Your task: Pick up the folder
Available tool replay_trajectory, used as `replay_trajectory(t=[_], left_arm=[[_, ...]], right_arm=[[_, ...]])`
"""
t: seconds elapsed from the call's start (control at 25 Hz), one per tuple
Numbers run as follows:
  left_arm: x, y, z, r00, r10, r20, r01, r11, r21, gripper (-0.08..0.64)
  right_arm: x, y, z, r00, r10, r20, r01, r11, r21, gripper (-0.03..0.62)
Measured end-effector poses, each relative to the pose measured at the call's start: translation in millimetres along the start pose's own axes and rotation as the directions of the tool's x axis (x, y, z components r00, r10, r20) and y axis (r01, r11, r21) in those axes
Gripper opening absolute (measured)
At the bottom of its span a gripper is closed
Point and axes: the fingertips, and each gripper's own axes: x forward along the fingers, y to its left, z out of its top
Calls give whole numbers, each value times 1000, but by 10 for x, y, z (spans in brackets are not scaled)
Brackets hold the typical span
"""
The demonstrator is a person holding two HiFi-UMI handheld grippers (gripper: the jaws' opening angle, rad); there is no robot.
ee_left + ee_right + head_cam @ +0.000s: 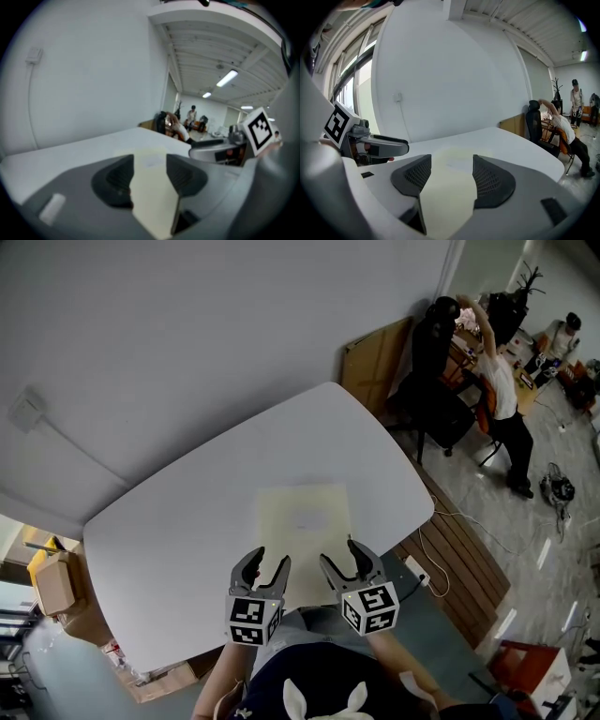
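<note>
A pale yellow folder [305, 519] lies flat on the white table [187, 521], near its front edge. My left gripper [268, 566] hovers over the folder's near left corner, jaws open and nothing gripped. My right gripper [343, 559] stands open over the near right corner, also empty. In the left gripper view the folder [149, 161] shows between the open left gripper [150, 177] pads, below them. The right gripper view shows the same: the folder [452, 159] lies under the open right gripper [451, 177]. Whether either touches the sheet I cannot tell.
A person [499, 390] bends beside a black office chair [433, 357] at the back right. A cardboard sheet [375, 362] leans by the wall. Cardboard boxes [54, 582] sit on the floor at left. A power strip [417, 570] and cable lie right of the table.
</note>
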Motion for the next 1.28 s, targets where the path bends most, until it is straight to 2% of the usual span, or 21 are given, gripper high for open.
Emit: replay_trajectory(t=[0.32,0.68,0.88,1.12,1.28], left_arm=[[145,80,-252,997,6,-75,-7,1000,-7,207],[286,225,-398,993,33,-114,-37,999,-33,221],[319,270,-514,990,45,-135,-52,997,-53,238],[335,382,-603,985,104,-134,-108,994,-23,247],[364,448,-663,984,118,-136,-126,991,-53,247]], right_arm=[[112,-130,-170,999,-17,-48,17,1000,15,244],[218,-260,-329,995,-24,-94,28,999,40,244],[251,-319,-430,993,-29,-115,39,996,83,249],[301,-432,-507,993,-49,-104,66,985,161,265],[318,-496,-589,990,-59,-128,84,978,191,268]])
